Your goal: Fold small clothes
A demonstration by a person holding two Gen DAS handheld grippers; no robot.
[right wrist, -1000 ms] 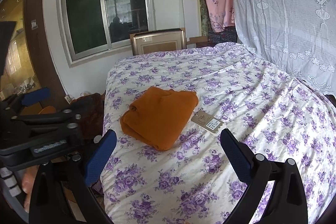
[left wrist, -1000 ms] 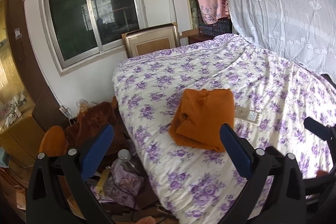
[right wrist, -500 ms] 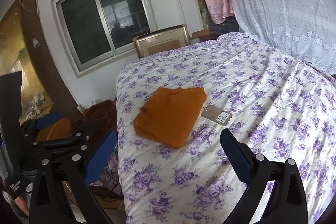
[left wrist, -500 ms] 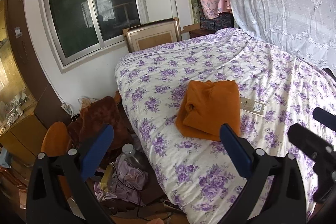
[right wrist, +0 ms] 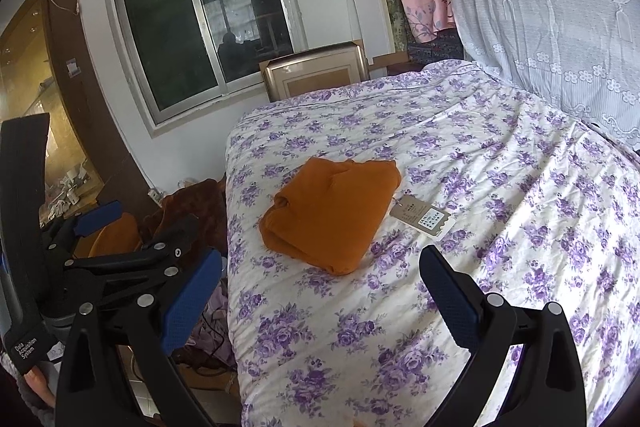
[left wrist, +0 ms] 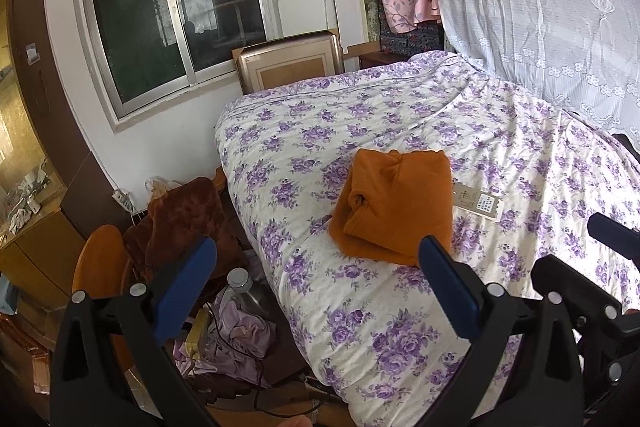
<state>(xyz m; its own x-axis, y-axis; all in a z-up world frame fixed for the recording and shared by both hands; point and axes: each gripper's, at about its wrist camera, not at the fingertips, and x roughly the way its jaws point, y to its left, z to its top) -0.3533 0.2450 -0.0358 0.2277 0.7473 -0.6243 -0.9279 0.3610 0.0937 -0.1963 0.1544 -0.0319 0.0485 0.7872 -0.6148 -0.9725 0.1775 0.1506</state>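
A folded orange garment lies on the bed's purple-flowered quilt, near the left edge. A beige paper tag rests on the quilt at the garment's right side. My left gripper is open and holds nothing; it hovers short of the bed corner, apart from the garment. My right gripper is open too, above the near part of the quilt, with the garment beyond its fingertips. The left gripper also shows at the left of the right wrist view.
Left of the bed the floor holds a brown blanket, a wooden chair, a metal bottle, lilac cloth and cables. A framed picture leans under the window. A lace curtain hangs along the bed's right side.
Both grippers have drawn back from the bed and drifted about; the garment now sits a little farther off. The garment and tag have not moved. Both grippers stay open.
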